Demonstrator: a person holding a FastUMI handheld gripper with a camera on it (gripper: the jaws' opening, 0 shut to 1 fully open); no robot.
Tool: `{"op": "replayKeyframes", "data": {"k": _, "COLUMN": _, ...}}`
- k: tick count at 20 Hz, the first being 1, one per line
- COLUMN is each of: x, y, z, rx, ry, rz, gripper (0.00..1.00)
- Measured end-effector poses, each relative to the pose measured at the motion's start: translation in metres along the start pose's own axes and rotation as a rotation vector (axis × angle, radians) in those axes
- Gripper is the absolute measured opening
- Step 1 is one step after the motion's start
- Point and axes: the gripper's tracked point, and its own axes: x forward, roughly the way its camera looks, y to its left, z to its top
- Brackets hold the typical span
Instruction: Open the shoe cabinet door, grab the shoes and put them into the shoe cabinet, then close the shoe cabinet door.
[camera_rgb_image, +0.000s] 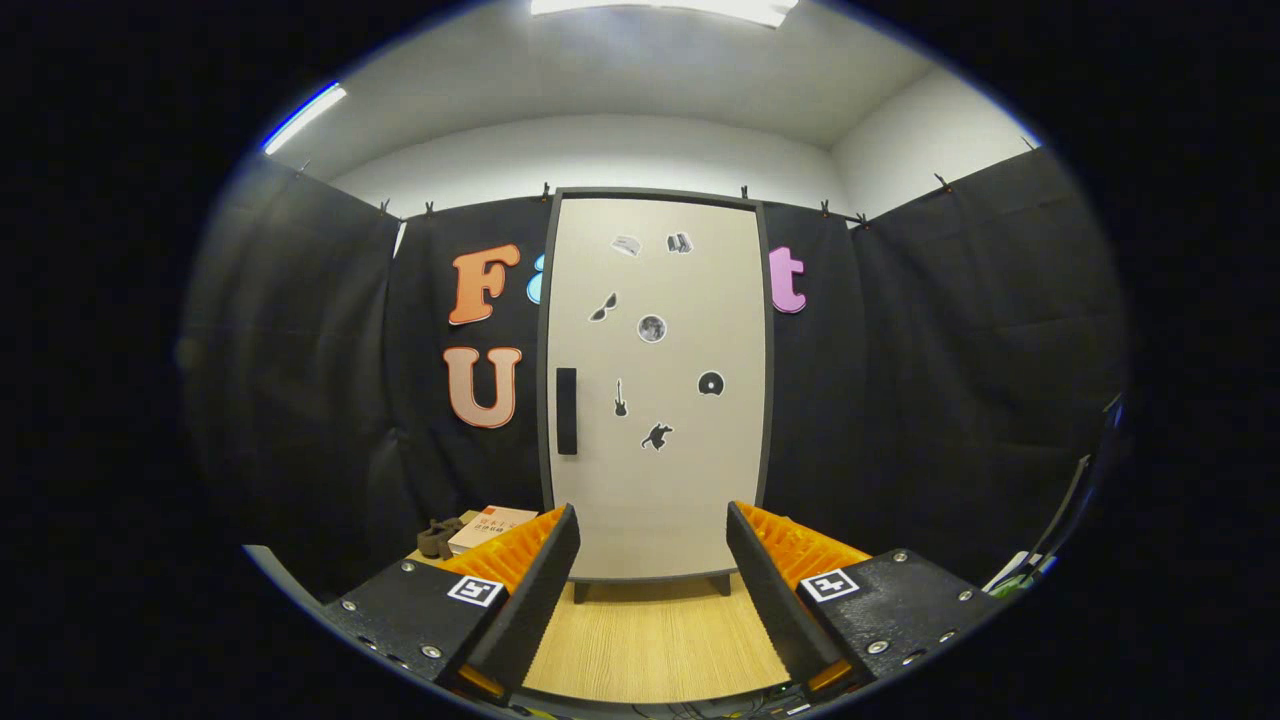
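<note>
**Gripper view: closed shoe cabinet faced by an empty, open gripper**

Gripper view, looking forward along the two fingers. The gripper (652, 560) is being held wide open, with nothing gripped between its fingers; bare wooden table (650, 640) is being seen through the gap. Beyond the fingers, directly ahead, the shoe cabinet (655, 400) is being shown upright on short dark feet at the far end of the table, backed against the black cloth wall. Its door (690, 480) is being kept shut, flush within the dark frame. A dark vertical handle (566, 411) is being carried on the door's left side, about halfway up. Several small stickers are being displayed on the pale door panel, among them a guitar shape (620, 398), a round disc (711, 384) and a pair of sunglasses (603, 307). To the left of the cabinet's base, just beyond the left finger, a pale book with an orange cover band (490, 526) is being seen lying flat on the table, and a small dark object (437, 538) is being seen beside it; what that object is cannot be told. At the far right, some cables (1020, 580) are being partly shown.
</note>
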Motion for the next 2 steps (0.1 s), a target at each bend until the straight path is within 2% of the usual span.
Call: {"op": "replayKeyframes", "data": {"k": 2, "x": 0.0012, "y": -0.0007, "z": -0.0011, "rx": 0.002, "ry": 0.008, "rz": -0.003, "gripper": 0.93}}
